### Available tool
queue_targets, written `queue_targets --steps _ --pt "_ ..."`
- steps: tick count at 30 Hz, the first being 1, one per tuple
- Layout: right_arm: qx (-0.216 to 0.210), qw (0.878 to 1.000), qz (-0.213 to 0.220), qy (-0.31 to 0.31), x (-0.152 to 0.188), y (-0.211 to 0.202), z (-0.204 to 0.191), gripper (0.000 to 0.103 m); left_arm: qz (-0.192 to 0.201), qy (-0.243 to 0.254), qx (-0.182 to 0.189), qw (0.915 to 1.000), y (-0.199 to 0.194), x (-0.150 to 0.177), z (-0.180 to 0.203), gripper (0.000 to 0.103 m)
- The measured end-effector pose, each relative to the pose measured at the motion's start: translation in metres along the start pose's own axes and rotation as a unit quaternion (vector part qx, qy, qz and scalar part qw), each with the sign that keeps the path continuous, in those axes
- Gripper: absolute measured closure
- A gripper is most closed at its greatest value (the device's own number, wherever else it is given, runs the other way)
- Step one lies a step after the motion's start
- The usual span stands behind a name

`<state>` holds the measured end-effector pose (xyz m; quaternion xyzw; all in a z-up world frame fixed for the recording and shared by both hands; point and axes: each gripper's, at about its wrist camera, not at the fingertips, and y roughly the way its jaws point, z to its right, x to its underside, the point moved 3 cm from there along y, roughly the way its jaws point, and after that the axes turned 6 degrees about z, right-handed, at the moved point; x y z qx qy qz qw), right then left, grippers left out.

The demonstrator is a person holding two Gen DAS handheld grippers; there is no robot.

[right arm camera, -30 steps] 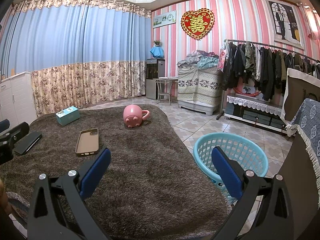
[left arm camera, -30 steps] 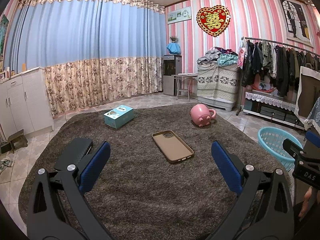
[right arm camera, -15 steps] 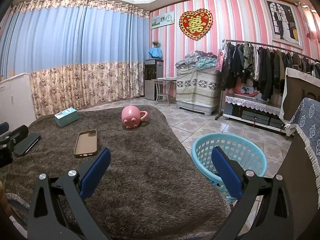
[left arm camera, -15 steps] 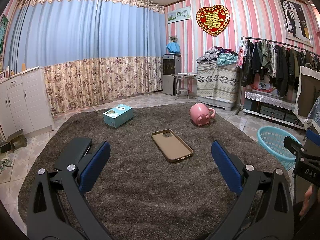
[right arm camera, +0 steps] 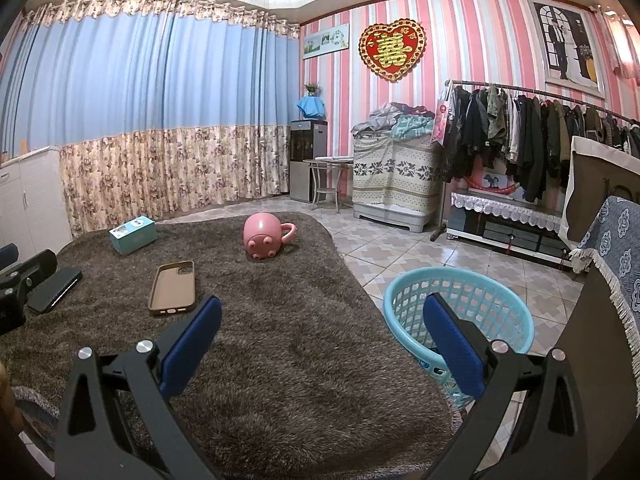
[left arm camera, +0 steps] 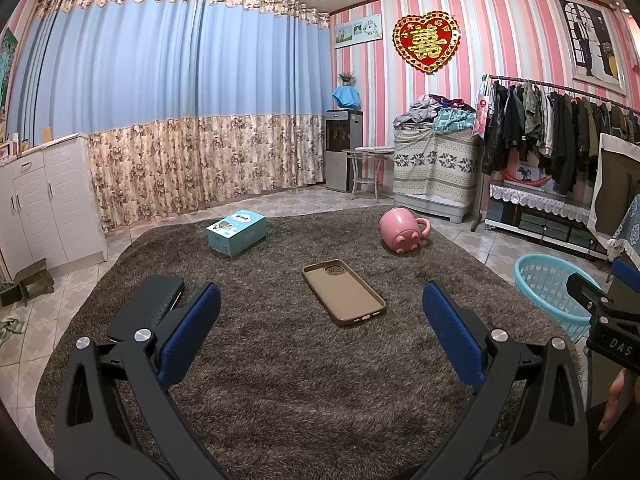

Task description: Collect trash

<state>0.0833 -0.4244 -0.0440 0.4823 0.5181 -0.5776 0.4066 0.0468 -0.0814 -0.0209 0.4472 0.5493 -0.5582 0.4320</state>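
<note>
On the brown shag rug (left arm camera: 280, 360) lie a tan phone case (left arm camera: 343, 292), a teal box (left arm camera: 236, 233), a tipped pink pig mug (left arm camera: 402, 231) and a black wallet-like case (left arm camera: 146, 307). A light blue basket (right arm camera: 456, 306) stands on the tiles at the rug's right edge. My left gripper (left arm camera: 322, 332) is open and empty, above the rug just short of the phone case. My right gripper (right arm camera: 320, 338) is open and empty, near the basket. The right wrist view also shows the phone case (right arm camera: 173, 288), the box (right arm camera: 133, 235), the mug (right arm camera: 264, 236) and the black case (right arm camera: 54, 290).
White cabinets (left arm camera: 36, 204) stand at the left, floral curtains (left arm camera: 200, 168) behind. A covered stack (left arm camera: 434, 168), a clothes rack (left arm camera: 560, 132) and a low shelf (left arm camera: 540, 216) line the right wall. A draped sofa arm (right arm camera: 616, 248) is at the far right.
Both grippers drifted only slightly; the views shifted a little to the right. Nothing on the rug has moved, and both grippers stay open.
</note>
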Motion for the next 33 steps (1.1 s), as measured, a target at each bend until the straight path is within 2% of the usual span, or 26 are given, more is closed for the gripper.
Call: queue_targets --steps 33 --pt "0.0 1.0 0.001 -0.001 0.0016 -0.0004 0.0 0.004 0.0 -0.002 0.003 1.0 0.0012 -0.0041 -0.0048 0.005"
